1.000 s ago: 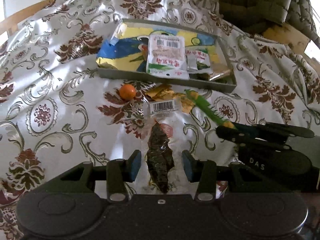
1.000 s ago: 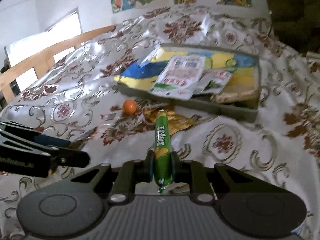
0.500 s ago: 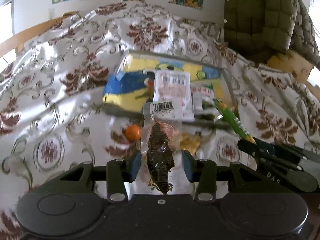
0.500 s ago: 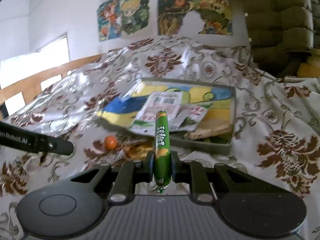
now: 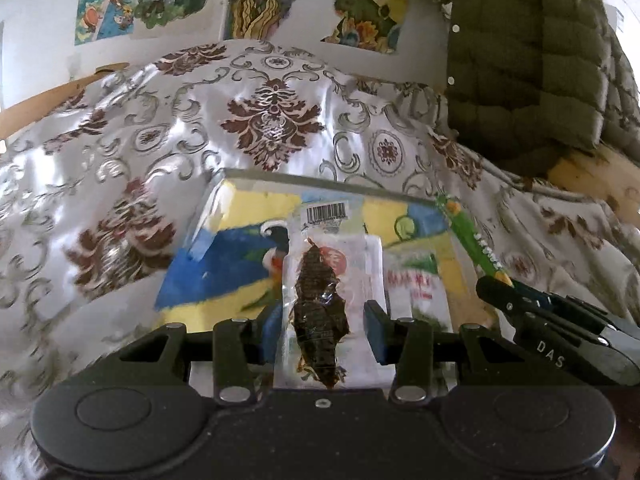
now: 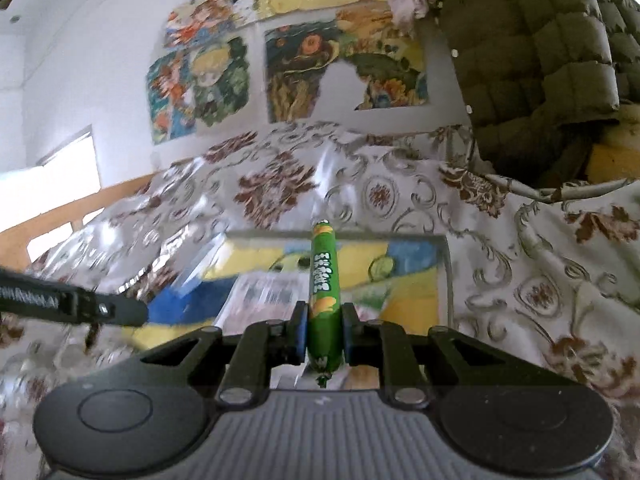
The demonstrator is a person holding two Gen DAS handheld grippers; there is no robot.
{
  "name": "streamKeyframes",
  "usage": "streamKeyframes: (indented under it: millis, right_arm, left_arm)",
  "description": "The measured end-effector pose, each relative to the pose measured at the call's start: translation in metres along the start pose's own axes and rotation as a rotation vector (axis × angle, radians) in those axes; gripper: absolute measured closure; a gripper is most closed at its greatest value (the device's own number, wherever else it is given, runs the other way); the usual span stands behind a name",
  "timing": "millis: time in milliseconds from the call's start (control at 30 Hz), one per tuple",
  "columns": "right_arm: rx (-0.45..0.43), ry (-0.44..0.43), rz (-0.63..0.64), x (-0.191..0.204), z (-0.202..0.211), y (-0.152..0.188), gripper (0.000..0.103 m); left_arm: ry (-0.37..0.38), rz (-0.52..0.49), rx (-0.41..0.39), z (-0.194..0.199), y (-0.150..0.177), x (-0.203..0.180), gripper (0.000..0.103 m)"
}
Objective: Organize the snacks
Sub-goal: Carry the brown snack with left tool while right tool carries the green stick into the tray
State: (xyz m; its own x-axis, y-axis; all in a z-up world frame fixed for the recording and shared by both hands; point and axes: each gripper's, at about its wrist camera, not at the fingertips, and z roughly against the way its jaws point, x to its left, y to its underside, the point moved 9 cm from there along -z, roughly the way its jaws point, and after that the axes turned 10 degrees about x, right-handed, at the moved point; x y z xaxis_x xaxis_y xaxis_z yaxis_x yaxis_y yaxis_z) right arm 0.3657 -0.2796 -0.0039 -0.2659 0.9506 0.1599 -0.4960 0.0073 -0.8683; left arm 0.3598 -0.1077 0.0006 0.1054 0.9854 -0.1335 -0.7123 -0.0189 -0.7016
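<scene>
Left tongs (image 5: 320,332) clamp a clear packet (image 5: 330,280) holding a dark dried piece, barcode label at its far end. Right tongs (image 6: 323,334) clamp a green sausage stick (image 6: 323,280), yellow-tipped, pointing away from the camera. Both snacks hang over a shallow tray (image 5: 320,182) with a blue-and-yellow picture floor, resting on a floral bedspread (image 5: 272,120). The left view alone shows a red-and-green sachet (image 5: 416,280) lying in the tray; the right view blurs it. Far: posters (image 6: 340,76) and an olive quilted jacket (image 6: 540,40).
</scene>
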Motion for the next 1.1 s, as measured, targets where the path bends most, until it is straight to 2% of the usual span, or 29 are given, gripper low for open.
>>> streamKeyframes:
  millis: [133,367,533,933,1100]
  right_arm:
    - [-0.02,0.036,-0.015,-0.015,-0.023,-0.005,0.084]
    - [0.036,0.102,-0.074,-0.051,-0.051,0.01,0.084]
    - [0.063,0.131,-0.093,-0.061,-0.056,0.021,0.084]
    - [0.094,0.138,-0.08,-0.055,-0.063,0.027,0.083]
    - [0.095,0.132,-0.058,-0.046,-0.063,0.028,0.069]
  left_arm:
    - [0.011,-0.035,0.01,-0.036,-0.02,-0.008,0.057]
    - [0.051,-0.085,0.029,-0.084,-0.043,-0.03,0.057]
    - [0.062,-0.115,0.045,-0.103,-0.047,-0.048,0.057]
    - [-0.001,-0.113,0.081,-0.123,-0.043,-0.057,0.055]
    - [0.016,-0.056,0.125,-0.126,-0.041,-0.052,0.055]
